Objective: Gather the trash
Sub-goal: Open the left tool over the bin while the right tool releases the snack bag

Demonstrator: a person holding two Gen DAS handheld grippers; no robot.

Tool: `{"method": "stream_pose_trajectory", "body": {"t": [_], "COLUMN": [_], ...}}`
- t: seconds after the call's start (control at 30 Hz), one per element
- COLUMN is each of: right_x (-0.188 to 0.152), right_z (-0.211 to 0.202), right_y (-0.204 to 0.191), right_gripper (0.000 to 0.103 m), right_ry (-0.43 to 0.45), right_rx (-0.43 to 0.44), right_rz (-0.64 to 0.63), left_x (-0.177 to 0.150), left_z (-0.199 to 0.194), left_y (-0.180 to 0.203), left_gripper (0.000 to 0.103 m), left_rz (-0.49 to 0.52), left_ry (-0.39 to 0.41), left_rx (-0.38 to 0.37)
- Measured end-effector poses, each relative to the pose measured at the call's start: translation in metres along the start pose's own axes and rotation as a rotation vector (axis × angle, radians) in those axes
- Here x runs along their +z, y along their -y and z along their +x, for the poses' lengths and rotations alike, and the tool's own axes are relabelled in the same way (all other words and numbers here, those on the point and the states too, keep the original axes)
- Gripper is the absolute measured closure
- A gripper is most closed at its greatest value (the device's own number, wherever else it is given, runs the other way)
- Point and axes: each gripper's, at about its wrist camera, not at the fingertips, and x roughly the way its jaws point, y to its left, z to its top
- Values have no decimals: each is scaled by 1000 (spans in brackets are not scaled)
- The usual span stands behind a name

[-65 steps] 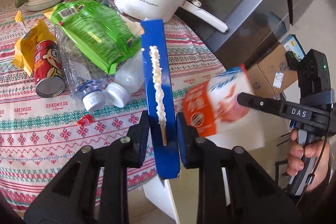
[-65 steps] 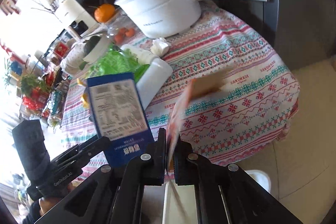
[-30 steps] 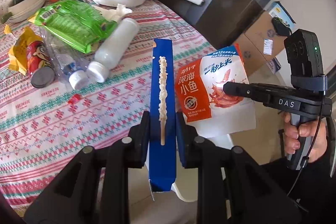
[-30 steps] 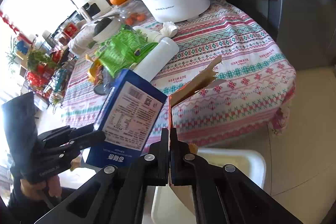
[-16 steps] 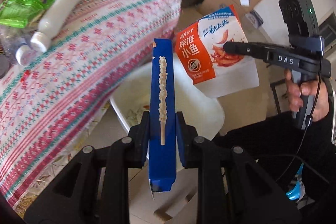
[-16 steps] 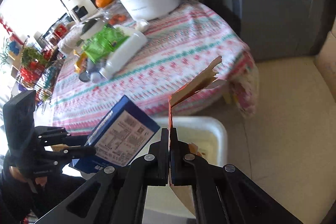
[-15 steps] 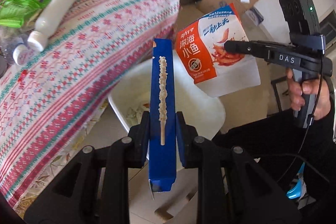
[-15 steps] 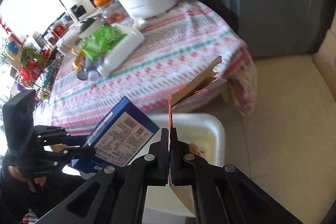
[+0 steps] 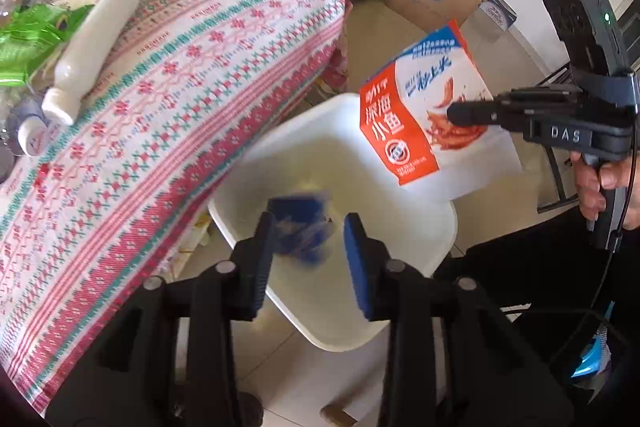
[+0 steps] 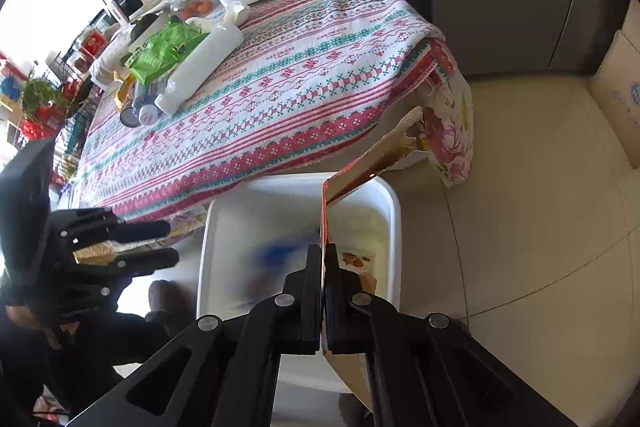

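Left gripper (image 9: 308, 241) hangs over the white bin (image 9: 404, 267), jaws opening, the blurred blue carton (image 9: 300, 231) loose below them inside it. Right gripper (image 10: 323, 259) stays out of it, pinching the orange snack bag (image 9: 424, 115) just above the rim.

the bin (image 9: 436, 223) sits on the floor beside the table (image 9: 208, 67), with the box (image 9: 298, 227) inside it.

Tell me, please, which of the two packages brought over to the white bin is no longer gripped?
The blue box: it is blurred, dropping into the white bin between the opening left gripper's fingers. The orange-and-white snack bag is clamped in the right gripper.
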Motion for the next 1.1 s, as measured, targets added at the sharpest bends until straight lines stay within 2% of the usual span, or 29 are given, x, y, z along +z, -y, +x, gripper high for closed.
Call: {"method": "stream_pose_trajectory", "body": {"t": [0.5, 0.57, 0.7, 0.73, 0.83, 0.93, 1.1], "right_x": [1, 2, 4, 5, 7, 10, 13], "right_z": [20, 23, 23, 22, 20, 17, 13], "right_y": [-23, -24, -27, -27, -28, -28, -19], "right_gripper": [99, 94, 49, 43, 37, 32, 30], "right_ry": [-71, -86, -92, -88, -83, -79, -61], "right_rx": [11, 24, 25, 27, 32, 0, -2], "right_rz": [-55, -41, -31, -28, -25, -29, 11], "left_x": [5, 4, 4, 4, 5, 4, 4], "left_z": [-35, -39, -48, -50, -55, -58, -63], "left_y": [-39, -44, -54, -57, -66, -73, -83], "left_gripper": [41, 36, 25, 22, 18, 17, 16], "left_rz": [-111, -128, -154, -163, -191, -211, -240], "left_ry": [96, 105, 125, 130, 142, 146, 156], "left_rx": [69, 76, 94, 98, 113, 119, 132]}}
